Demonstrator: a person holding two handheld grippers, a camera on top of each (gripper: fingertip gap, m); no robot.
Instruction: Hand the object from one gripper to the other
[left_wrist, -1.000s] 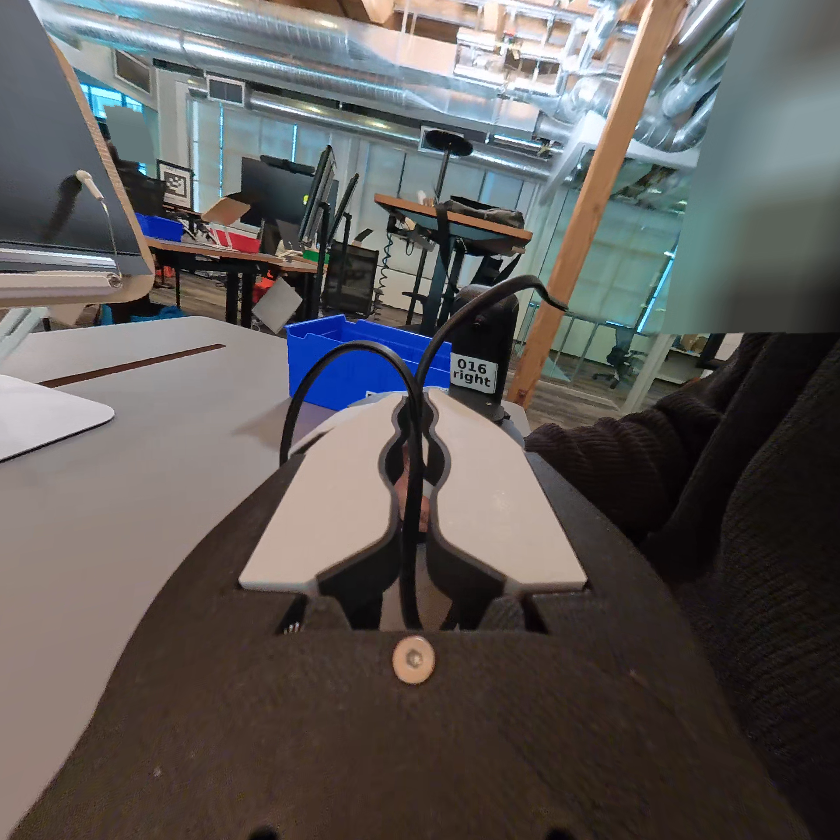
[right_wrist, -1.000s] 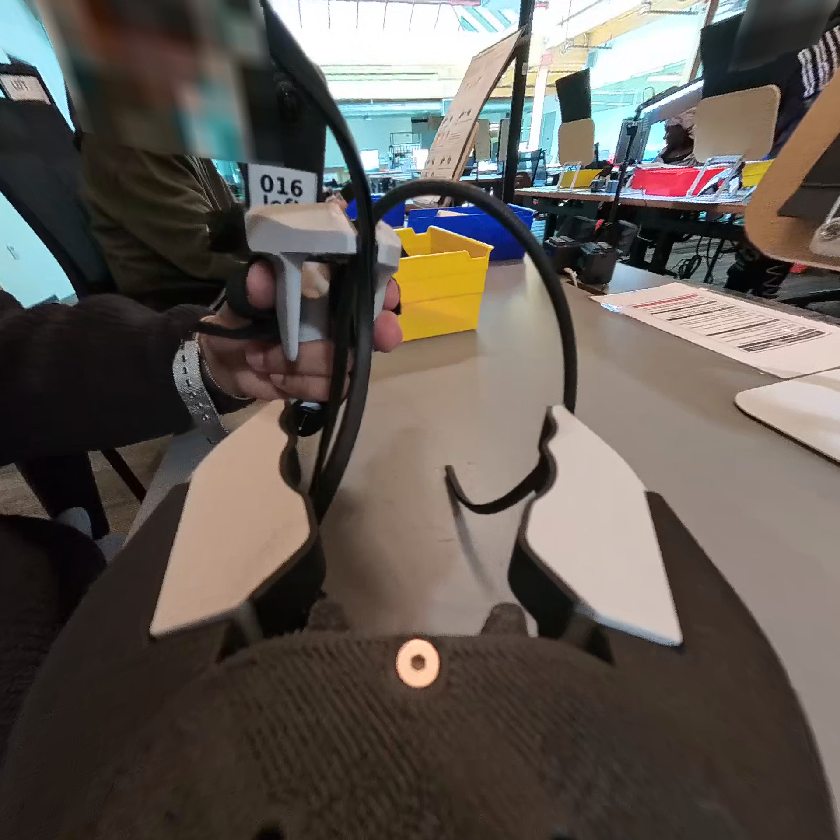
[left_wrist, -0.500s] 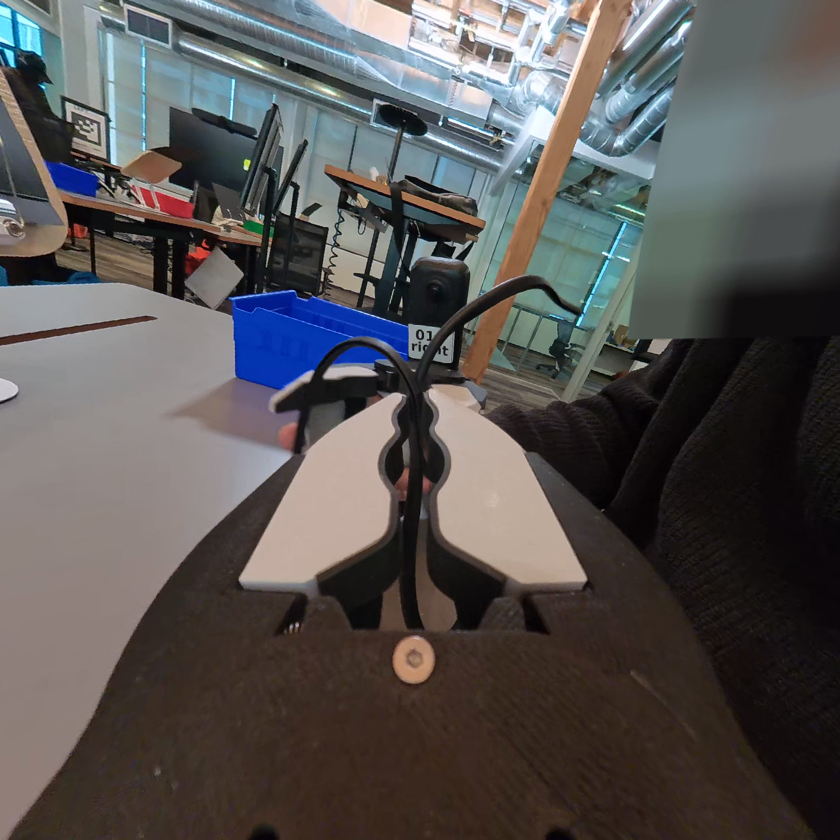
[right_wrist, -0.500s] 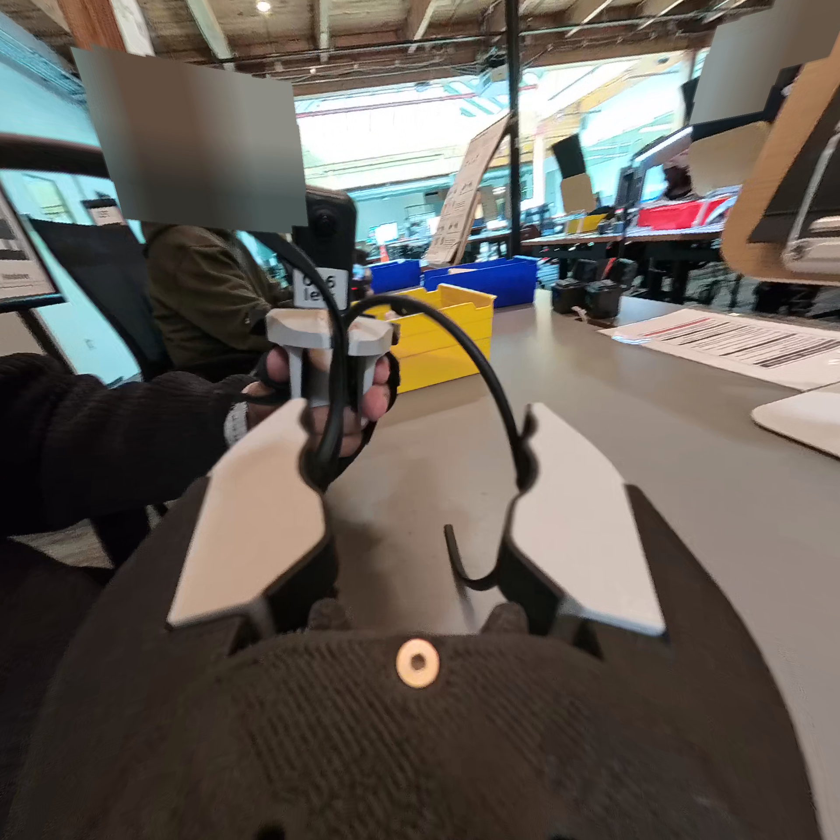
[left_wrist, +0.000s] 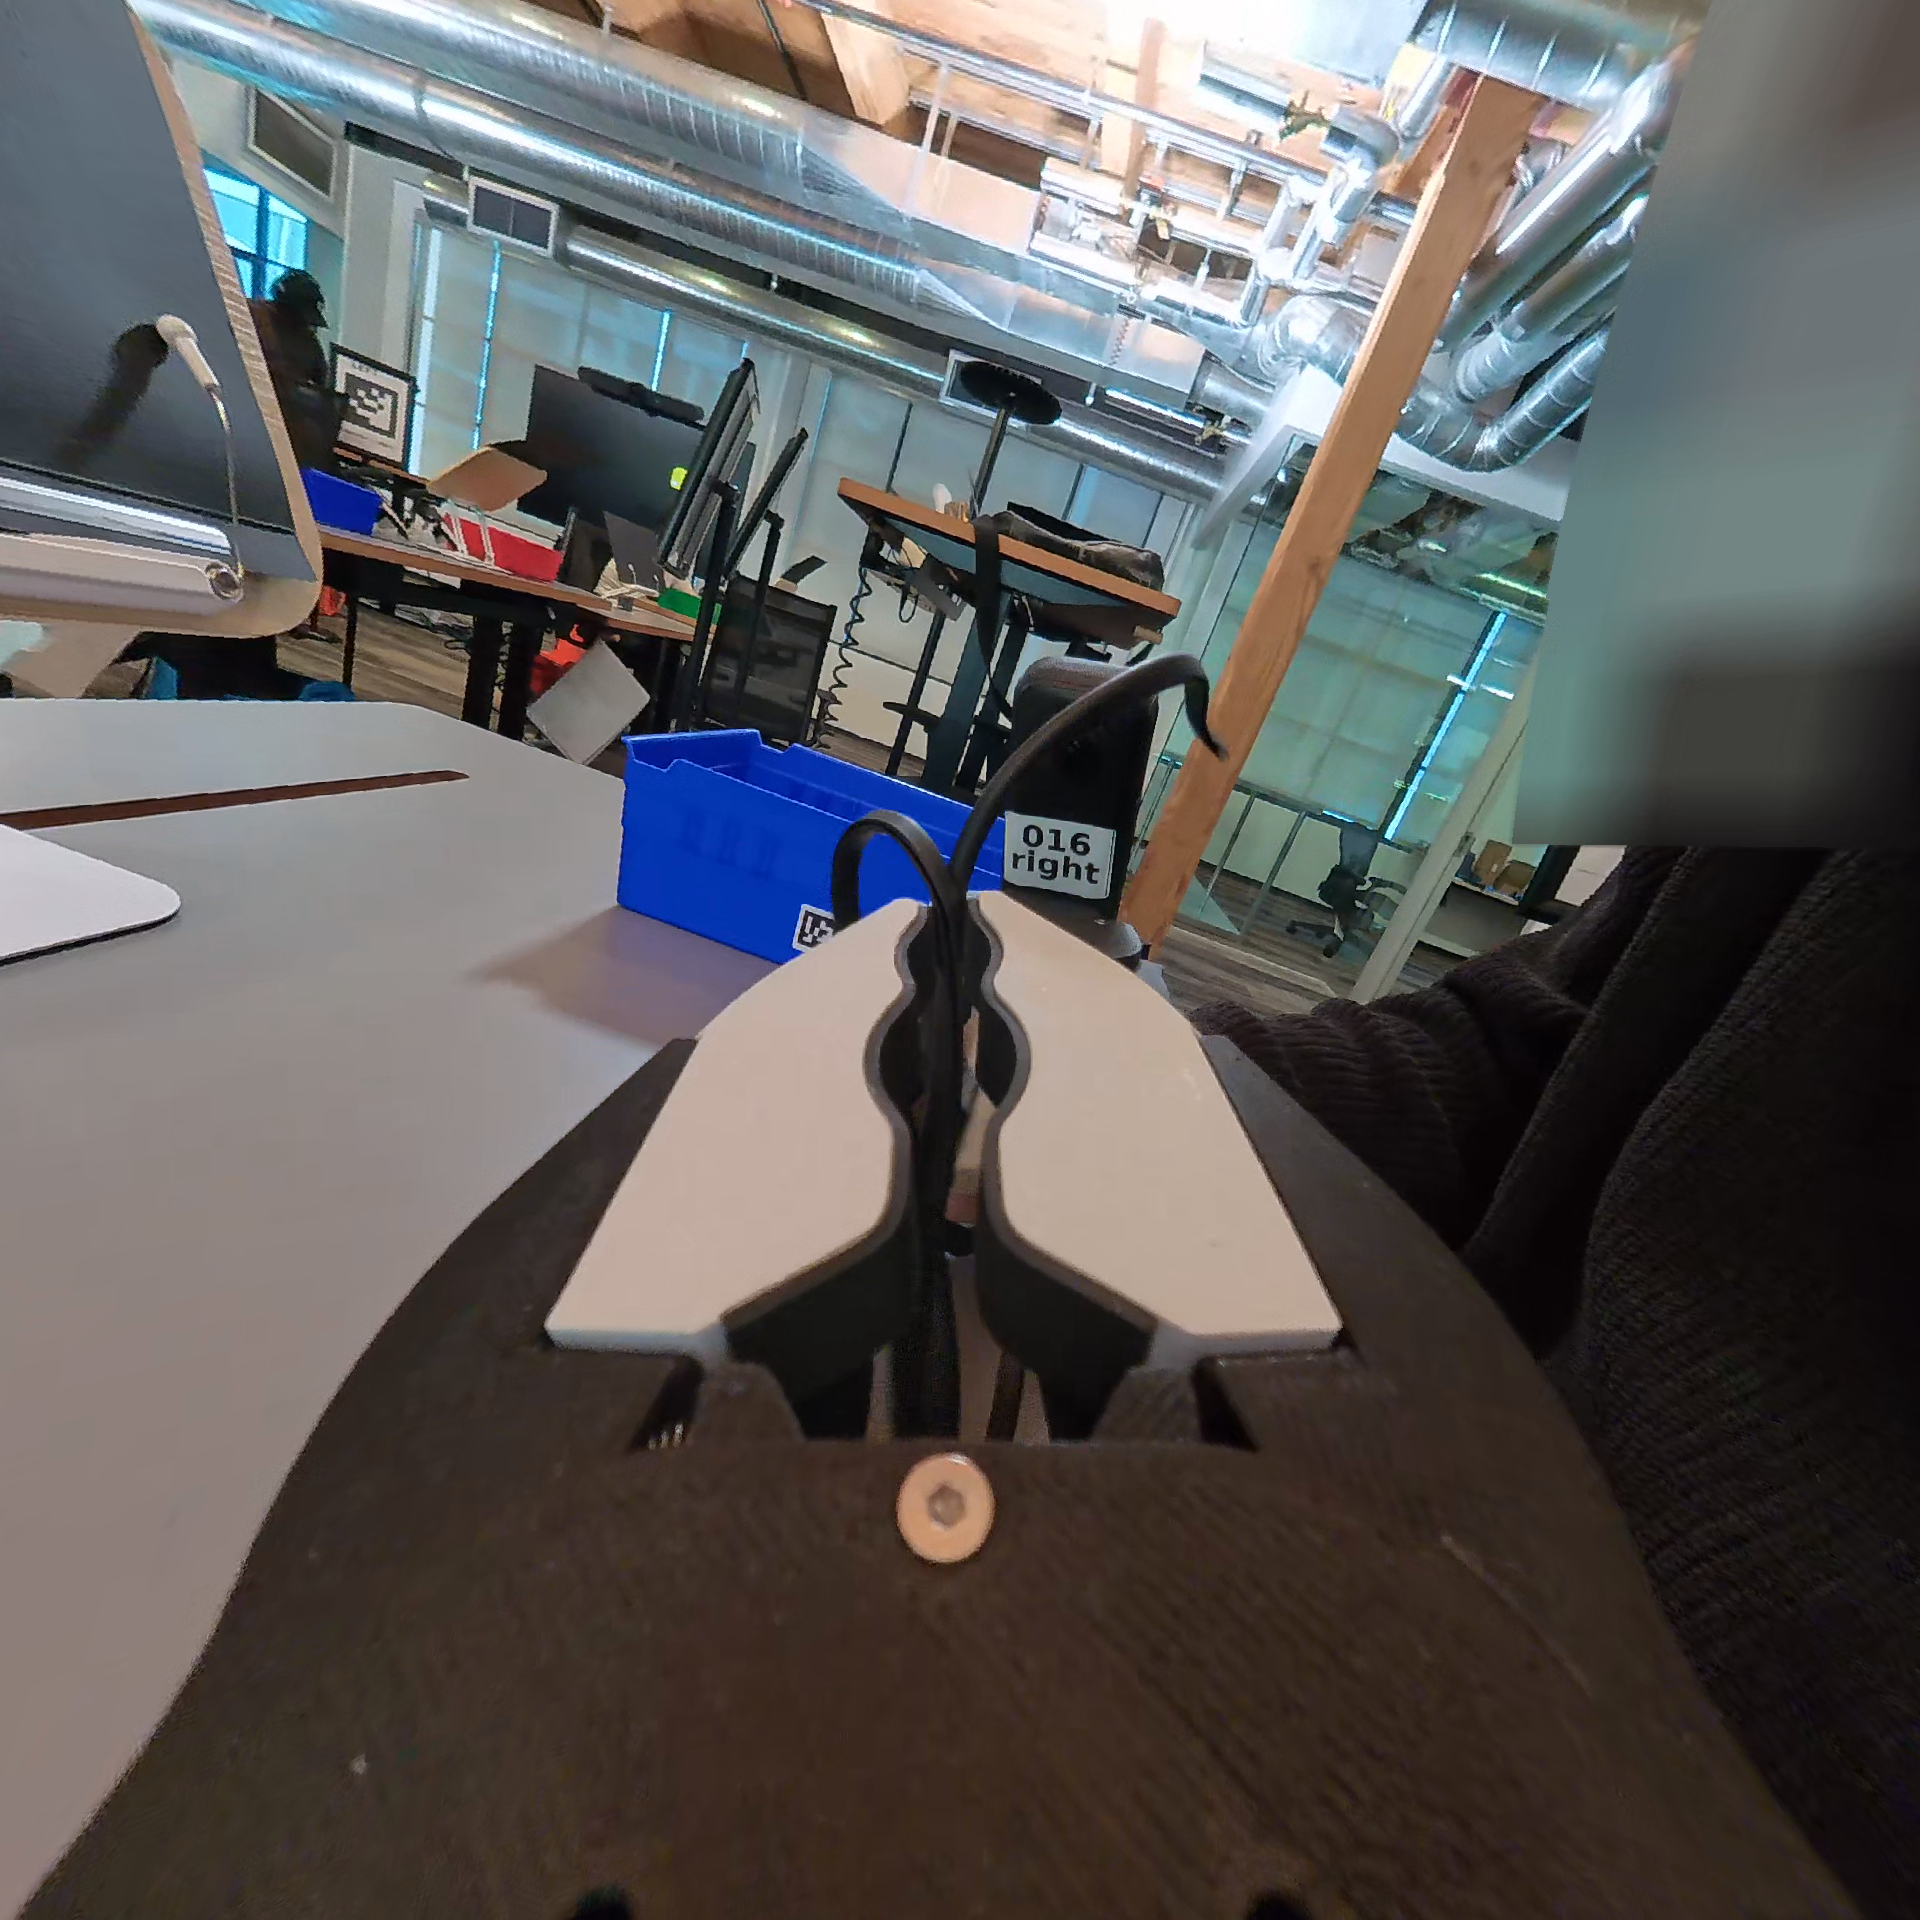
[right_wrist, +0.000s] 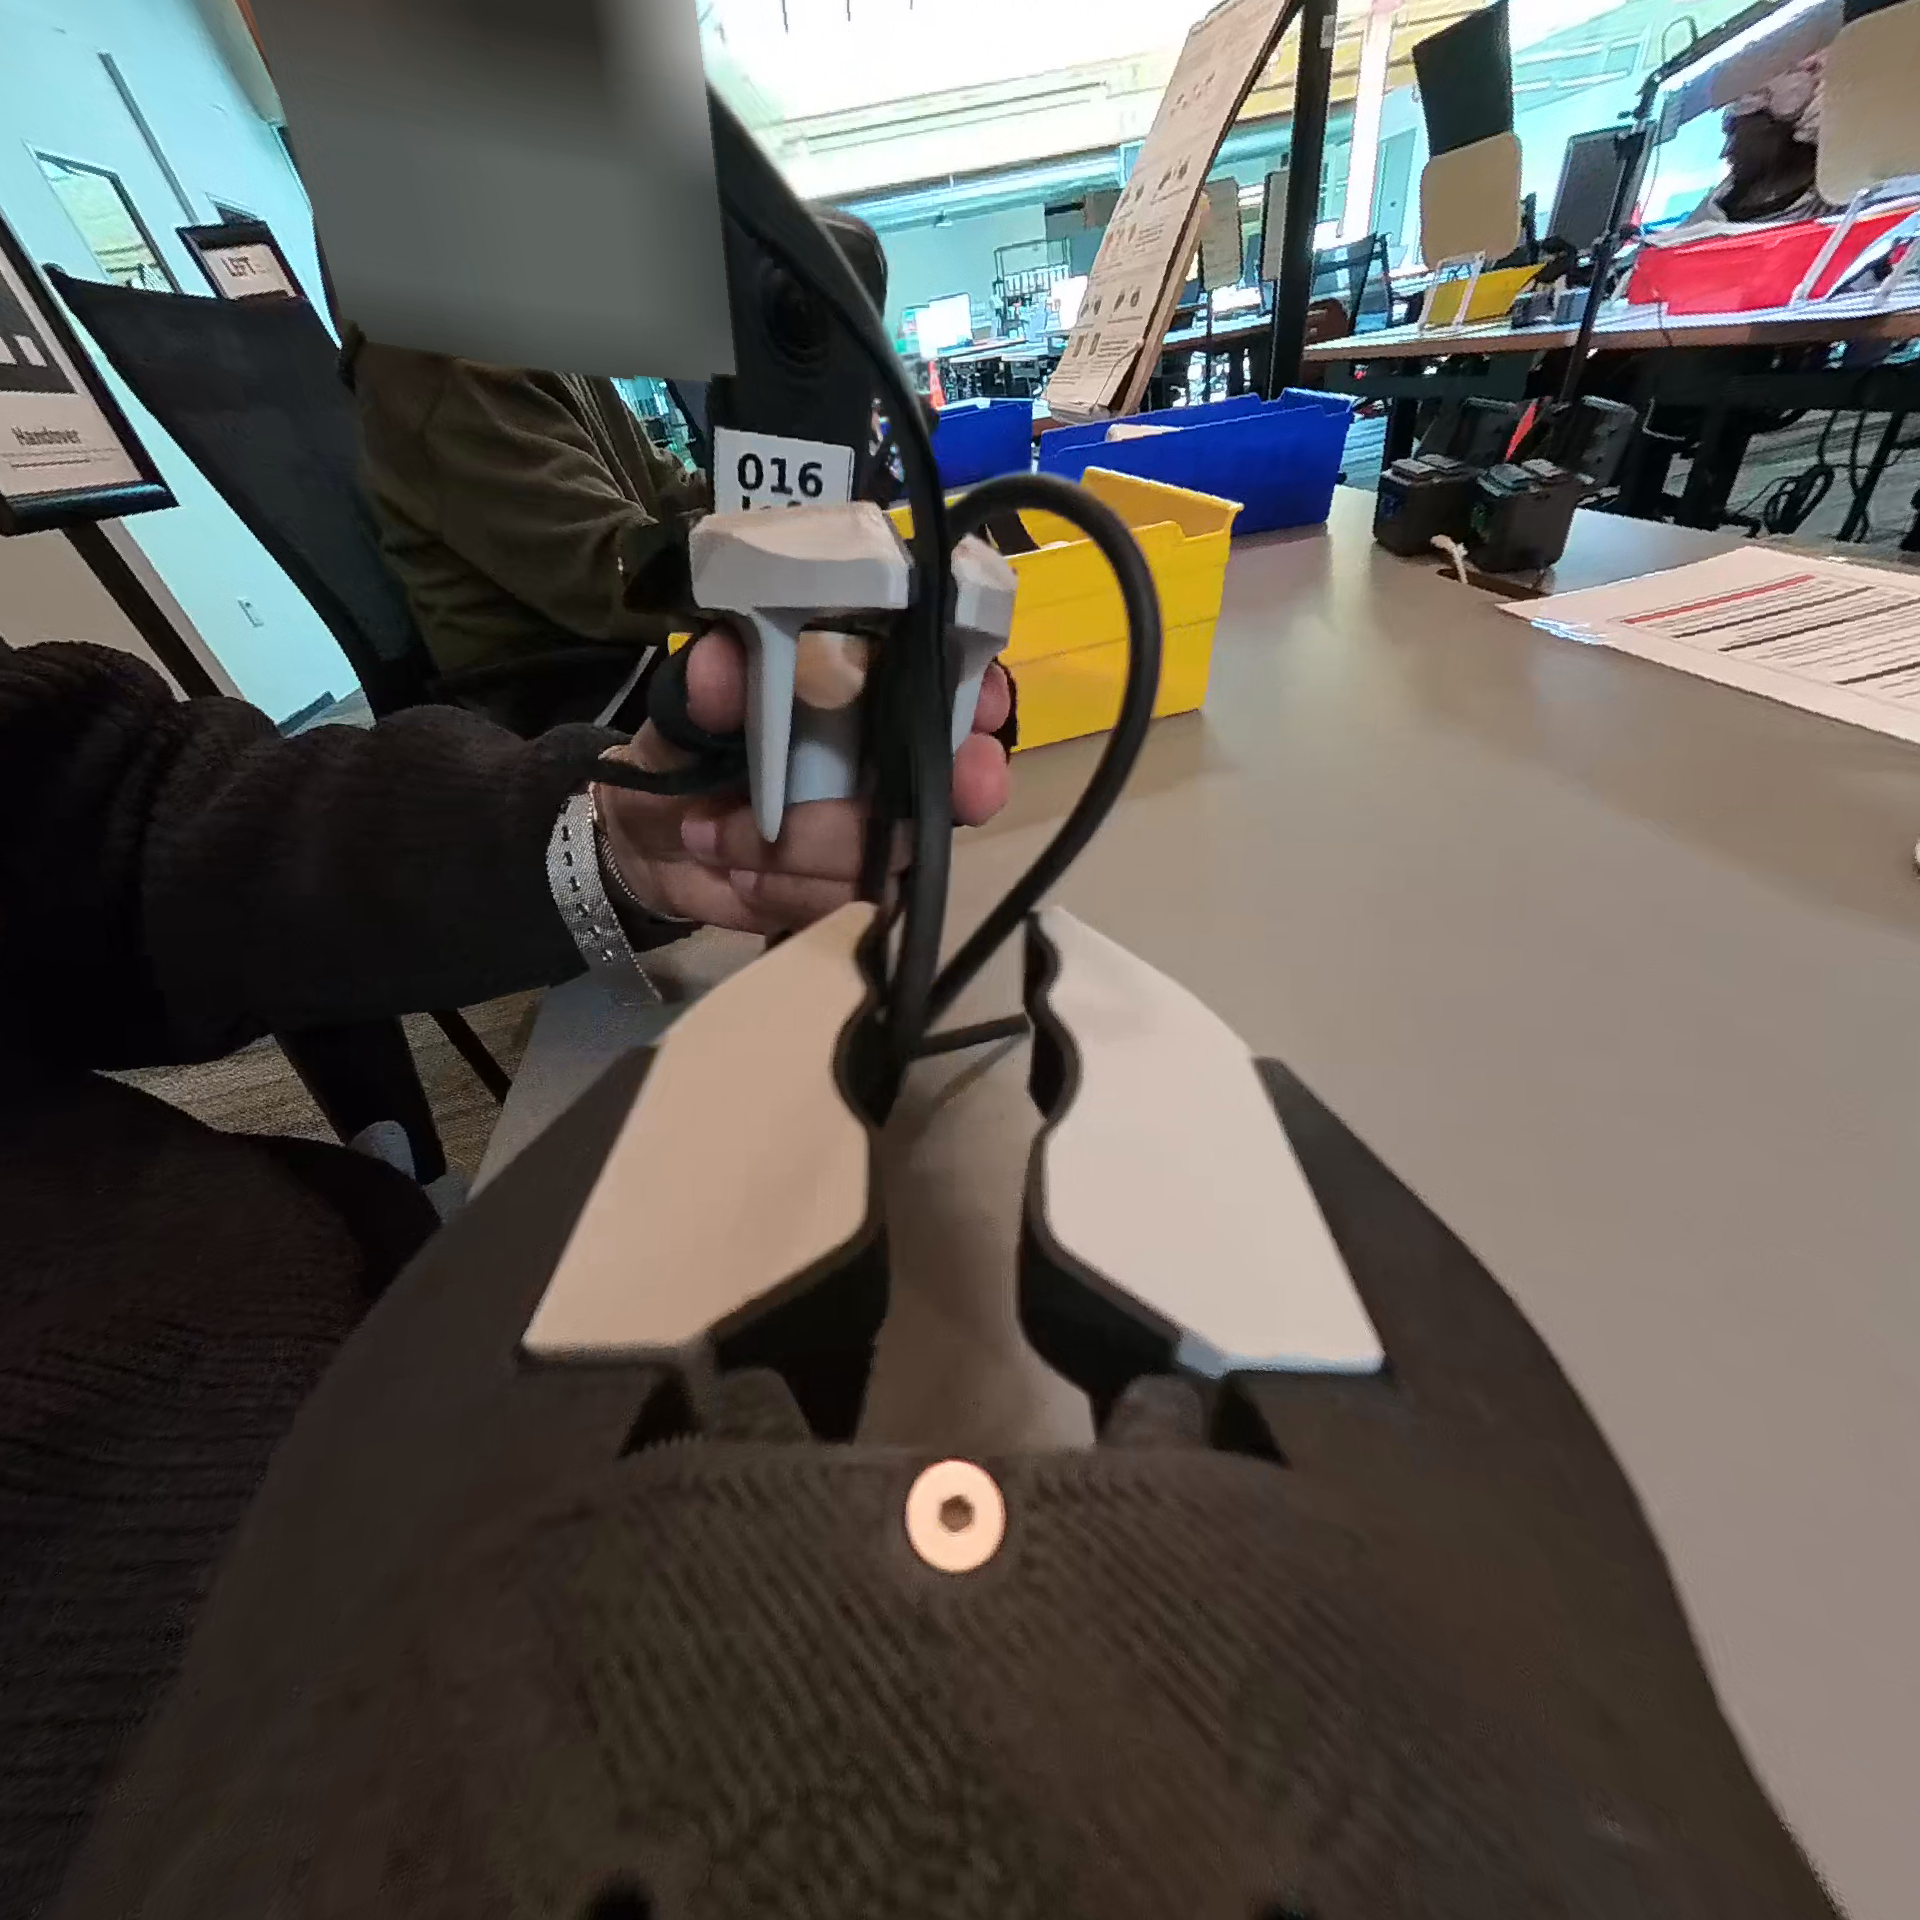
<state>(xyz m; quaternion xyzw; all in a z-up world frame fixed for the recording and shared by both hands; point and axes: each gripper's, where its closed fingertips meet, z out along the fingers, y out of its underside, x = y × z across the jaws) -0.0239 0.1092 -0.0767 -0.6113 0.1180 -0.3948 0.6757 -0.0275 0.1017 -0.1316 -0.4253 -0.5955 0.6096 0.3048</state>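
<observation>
While my left gripper (left_wrist: 948, 935) stays out of it, clamped tight on the black cable (left_wrist: 1081, 717), the handover sits at its middle step, as I judge it. From the left wrist view, the gray table (left_wrist: 312, 1039) lies to the left, a blue bin (left_wrist: 727, 831) stands beyond my fingertips, and the cable loops up out of my closed jaws and arcs rightward toward a dark knitted sleeve (left_wrist: 1662, 1143).

From the right wrist view, moving left to right: the hand (right_wrist: 790, 831) holding the left gripper (right_wrist: 914, 603), the cable hanging from it in a loop, a yellow bin (right_wrist: 1122, 623) behind, a printed sheet (right_wrist: 1766, 634) far right. My right gripper (right_wrist: 951, 966) is narrowed but not closed; the cable's strands cross in the gap, lying against the left finger, with daylight beside the right one.

Next, I reckon, the right jaws must pinch both strands firmly before the left lets go; a slack cable could slide free.
</observation>
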